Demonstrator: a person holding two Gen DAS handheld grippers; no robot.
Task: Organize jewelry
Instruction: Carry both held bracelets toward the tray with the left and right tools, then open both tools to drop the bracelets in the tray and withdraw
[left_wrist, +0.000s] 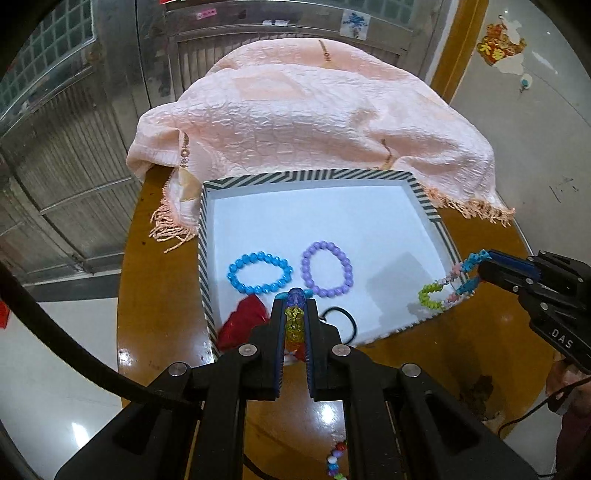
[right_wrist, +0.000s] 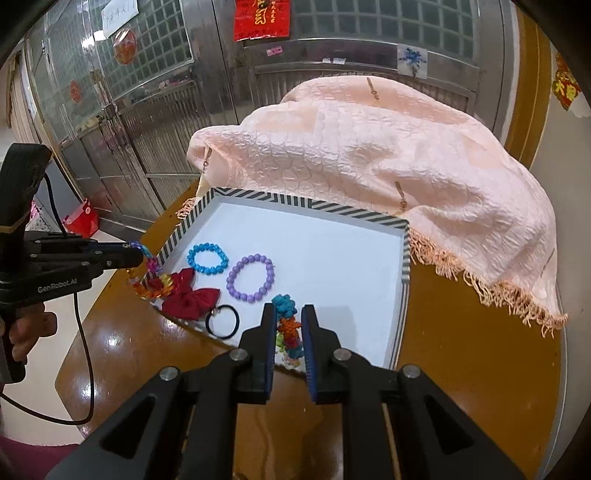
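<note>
In the left wrist view my left gripper (left_wrist: 294, 302) is shut on a bracelet of clear multicolour beads (left_wrist: 294, 321), held above the near edge of the striped tray (left_wrist: 424, 199). The right gripper (left_wrist: 484, 260) comes in from the right, shut on a woven multicolour bracelet (left_wrist: 445, 290) that hangs over the tray's right rim. In the right wrist view that woven bracelet (right_wrist: 287, 325) sits between the right gripper's (right_wrist: 289, 309) pads. The left gripper (right_wrist: 138, 254) holds its beaded bracelet (right_wrist: 149, 280) over the tray's left corner. A blue bracelet (left_wrist: 260, 273) and a purple bracelet (left_wrist: 327, 269) lie in the tray.
A red bow (right_wrist: 188, 291) and a black hair tie (right_wrist: 221, 321) lie at the tray's near edge. A pink fringed cloth (left_wrist: 314, 118) covers the back of the round wooden table (right_wrist: 472, 354). Metal doors stand behind. A hand (right_wrist: 26, 332) grips the left tool.
</note>
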